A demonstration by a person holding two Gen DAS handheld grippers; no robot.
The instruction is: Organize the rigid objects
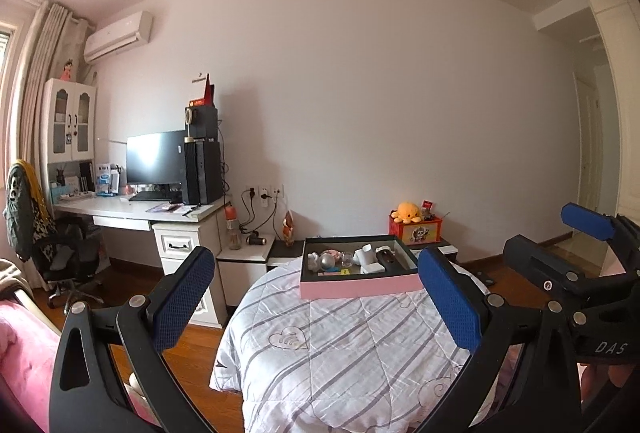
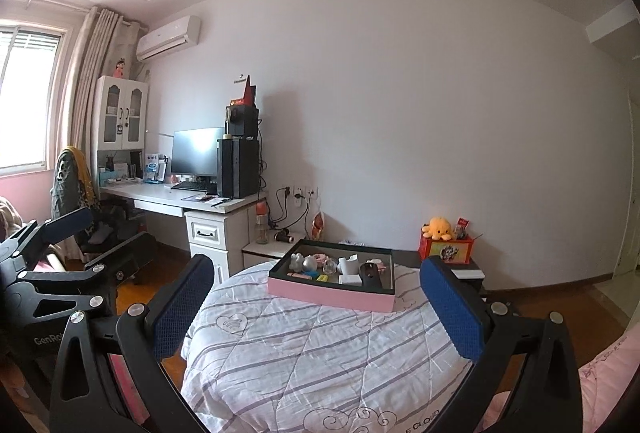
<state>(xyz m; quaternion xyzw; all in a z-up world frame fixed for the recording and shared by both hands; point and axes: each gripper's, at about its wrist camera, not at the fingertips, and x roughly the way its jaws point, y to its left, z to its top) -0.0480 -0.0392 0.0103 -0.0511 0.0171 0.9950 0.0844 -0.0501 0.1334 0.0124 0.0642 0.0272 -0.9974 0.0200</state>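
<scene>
A pink-sided box (image 1: 360, 288) (image 2: 328, 295) with a dark inside sits at the far end of a striped quilt (image 1: 344, 353) (image 2: 320, 353). It holds several small things: a silver ball (image 1: 327, 262) (image 2: 310, 264), a white figurine (image 2: 297, 261), a white cup (image 1: 367, 254) (image 2: 347, 265), a white block (image 1: 372, 268) and a black device (image 1: 389, 259) (image 2: 370, 274). My left gripper (image 1: 320, 301) is open and empty, short of the box. My right gripper (image 2: 316, 305) is open and empty, also short of the box.
A white desk (image 1: 136, 211) (image 2: 180, 197) with monitor and PC tower stands at left, an office chair (image 1: 60, 253) beside it. A low white cabinet (image 1: 244, 253) and a red box with an orange plush (image 1: 414, 223) (image 2: 444, 239) stand behind the bed. Wood floor lies left.
</scene>
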